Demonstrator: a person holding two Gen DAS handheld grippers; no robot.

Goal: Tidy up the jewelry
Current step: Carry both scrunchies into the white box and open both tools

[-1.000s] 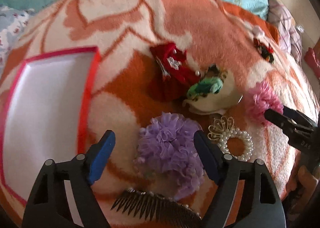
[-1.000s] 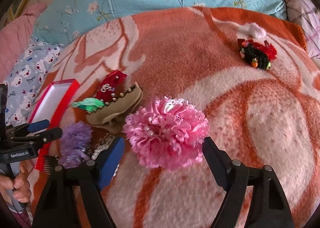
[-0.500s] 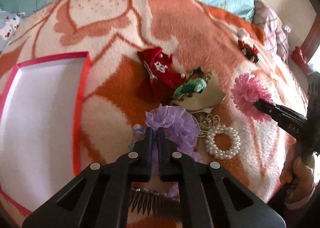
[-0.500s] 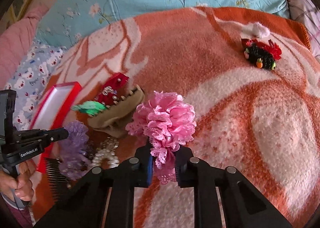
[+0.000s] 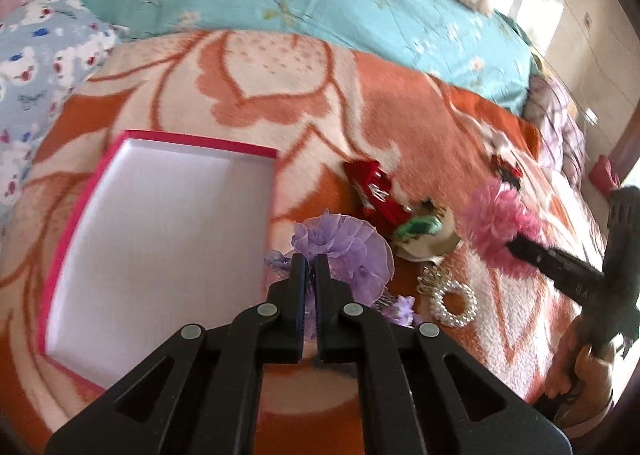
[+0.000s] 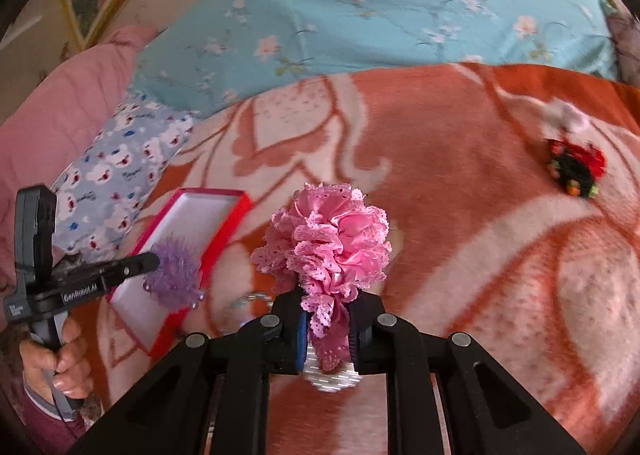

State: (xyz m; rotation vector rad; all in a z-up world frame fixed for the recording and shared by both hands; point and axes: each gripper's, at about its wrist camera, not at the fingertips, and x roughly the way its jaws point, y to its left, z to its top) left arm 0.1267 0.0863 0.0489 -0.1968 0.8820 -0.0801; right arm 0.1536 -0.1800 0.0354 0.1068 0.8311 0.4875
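Observation:
My left gripper (image 5: pixel 311 260) is shut on a purple ruffled hair flower (image 5: pixel 352 245) and holds it above the blanket, just right of the pink-rimmed white box (image 5: pixel 160 239). My right gripper (image 6: pixel 326 305) is shut on a pink lace hair flower (image 6: pixel 332 239), lifted off the blanket. In the right wrist view the left gripper (image 6: pixel 154 261) holds the purple flower (image 6: pixel 176 273) over the box (image 6: pixel 192 215). In the left wrist view the right gripper (image 5: pixel 514 245) carries the pink flower (image 5: pixel 496 223).
On the orange blanket lie a red bow clip (image 5: pixel 374 189), a green piece on a beige claw clip (image 5: pixel 420 225), a pearl ring with gold flower (image 5: pixel 452 297), and a black-red hairpiece (image 6: pixel 576 167) further off. Pillows (image 6: pixel 360 15) lie behind.
Both grippers closed on their flowers, then lifted them. The left moved the purple flower toward the box; the right raised the pink flower off the blanket.

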